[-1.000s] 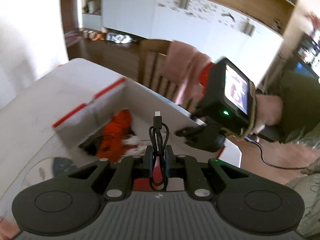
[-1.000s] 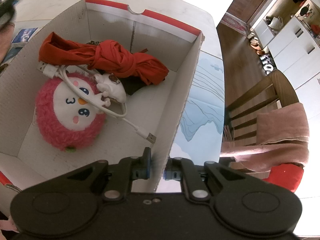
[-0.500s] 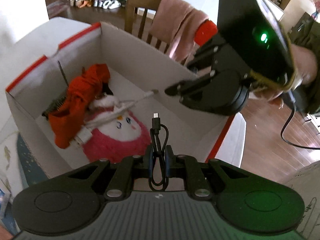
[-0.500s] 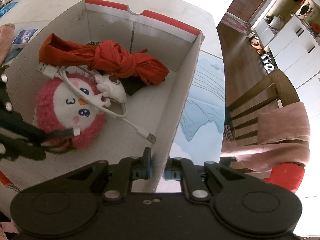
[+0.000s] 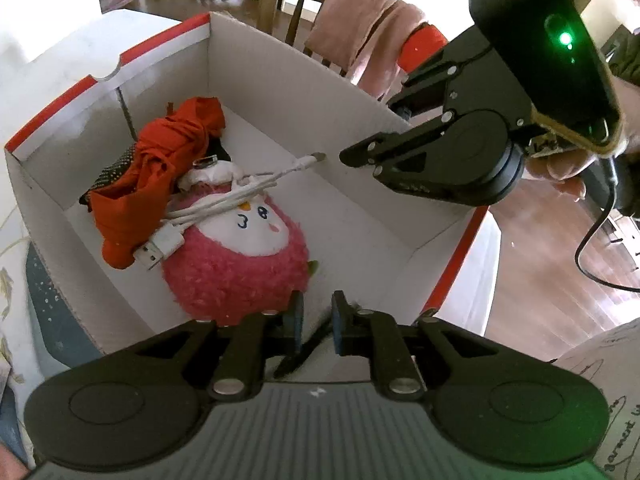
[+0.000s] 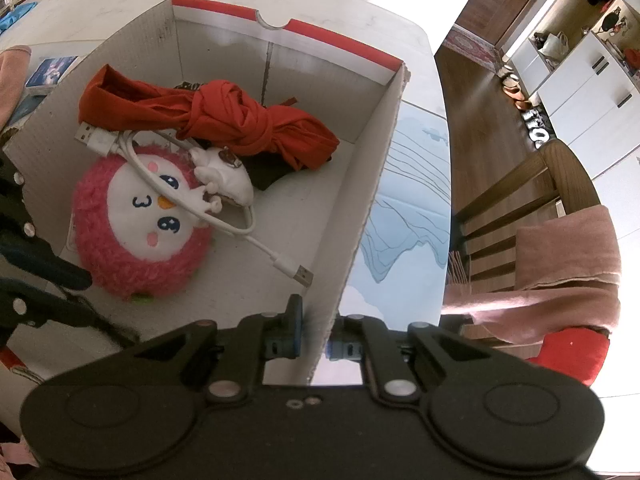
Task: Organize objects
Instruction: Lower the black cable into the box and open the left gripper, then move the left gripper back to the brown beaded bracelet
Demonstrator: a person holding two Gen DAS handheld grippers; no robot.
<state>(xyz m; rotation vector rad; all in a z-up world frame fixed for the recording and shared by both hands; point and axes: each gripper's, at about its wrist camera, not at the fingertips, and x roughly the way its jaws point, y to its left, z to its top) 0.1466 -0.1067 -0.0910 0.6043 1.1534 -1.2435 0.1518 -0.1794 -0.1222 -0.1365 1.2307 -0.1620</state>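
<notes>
The jaws of the left gripper stand a little apart over the near end of the cardboard box, with nothing clamped between the blue pads; a black cable lies just under them on the box floor, though whether it touches a pad cannot be told. The jaws of the right gripper are closed on the box's right-hand wall, one finger inside the box and one outside, the cardboard edge pinched between them. Just beyond the left gripper sits a round pink plush toy with a white face, resting on the box floor near the middle. A white USB cable is draped across the plush's face, one plug lying beside its upper left in the right wrist view and the other plug free on the bare floor near the right wall. A small white figure rests on the plush's upper edge, touching the cable. Behind these, along the far wall, lies a knotted red cloth, with a dark item partly hidden beneath it. The box has a red strip along its top rim and stands on a white table. A pale blue printed mat lies on the table just beside the box's right wall. Further off, a wooden chair carries a pink towel, and white cabinets stand beyond the wooden floor.
</notes>
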